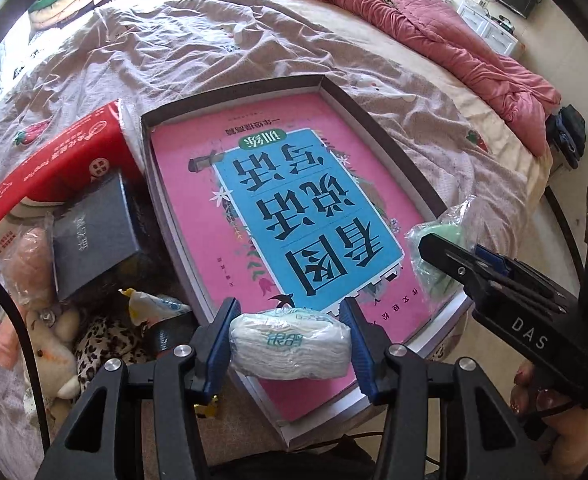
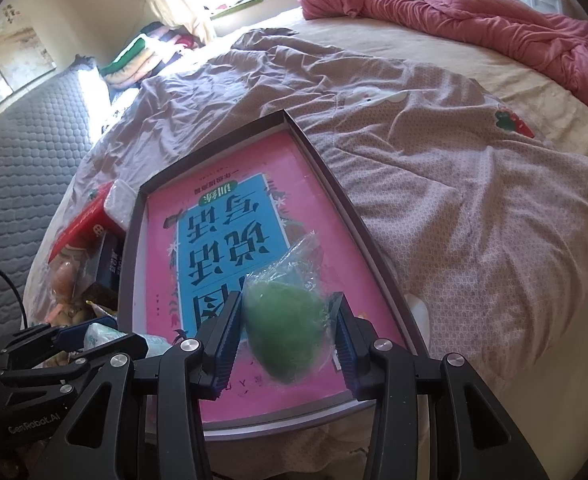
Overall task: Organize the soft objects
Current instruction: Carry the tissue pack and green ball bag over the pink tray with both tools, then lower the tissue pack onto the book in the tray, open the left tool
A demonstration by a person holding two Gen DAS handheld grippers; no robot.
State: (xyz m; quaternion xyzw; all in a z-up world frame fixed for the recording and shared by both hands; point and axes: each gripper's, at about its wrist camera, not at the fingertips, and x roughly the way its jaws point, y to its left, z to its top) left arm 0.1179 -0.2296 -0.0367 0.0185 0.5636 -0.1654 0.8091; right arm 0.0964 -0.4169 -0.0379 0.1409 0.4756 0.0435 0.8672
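My left gripper (image 1: 289,344) is shut on a white pack of tissues (image 1: 289,346), held over the near edge of a shallow grey tray (image 1: 390,140) lined with a pink and blue book cover (image 1: 294,208). My right gripper (image 2: 287,340) is shut on a green soft lump in clear plastic wrap (image 2: 285,320), above the tray's (image 2: 334,184) near right corner. In the left wrist view the right gripper (image 1: 454,260) comes in from the right with the green bundle (image 1: 438,276). In the right wrist view the left gripper (image 2: 93,338) shows at lower left with the tissue pack (image 2: 101,336).
Left of the tray lie a red tissue box (image 1: 53,172), a dark grey box (image 1: 93,236), a plush toy (image 1: 49,332), a leopard-print item (image 1: 105,340) and a wrapped peach lump (image 1: 29,264). A rumpled sheet (image 2: 454,184) covers the bed; a pink quilt (image 1: 434,28) is heaped far right.
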